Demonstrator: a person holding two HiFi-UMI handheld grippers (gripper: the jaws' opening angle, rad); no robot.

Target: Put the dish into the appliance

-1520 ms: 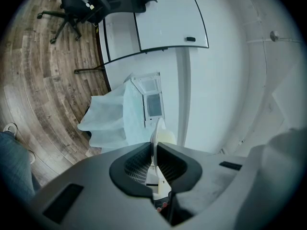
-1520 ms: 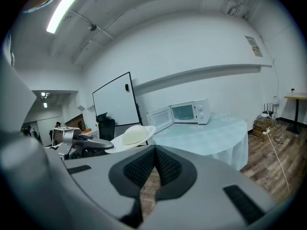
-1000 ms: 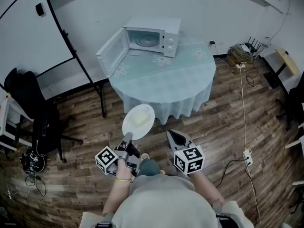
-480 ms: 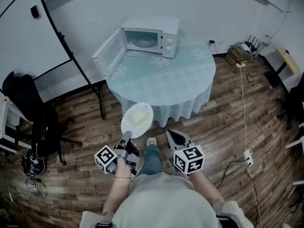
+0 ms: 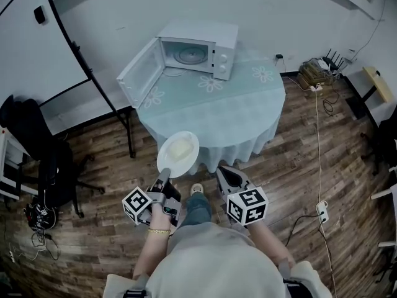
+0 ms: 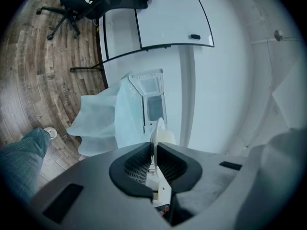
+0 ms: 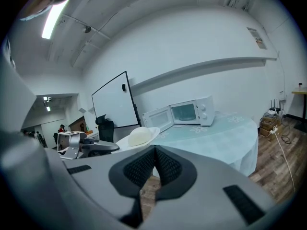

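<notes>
Left gripper [image 5: 166,177] has its ribbed black jaws clamped on the rim of the round white dish [image 5: 178,154], out over the wood-plank floor [image 5: 111,166] just short of the round cloth-covered tabletop [image 5: 236,110] with the boxy white microwave [image 5: 214,42], door open; right gripper [image 5: 224,174] is pinched closed, empty.

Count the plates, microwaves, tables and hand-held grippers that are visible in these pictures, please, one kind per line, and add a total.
Plate: 1
Microwave: 1
Round table: 1
Grippers: 2, the left gripper and the right gripper
Total: 5
</notes>
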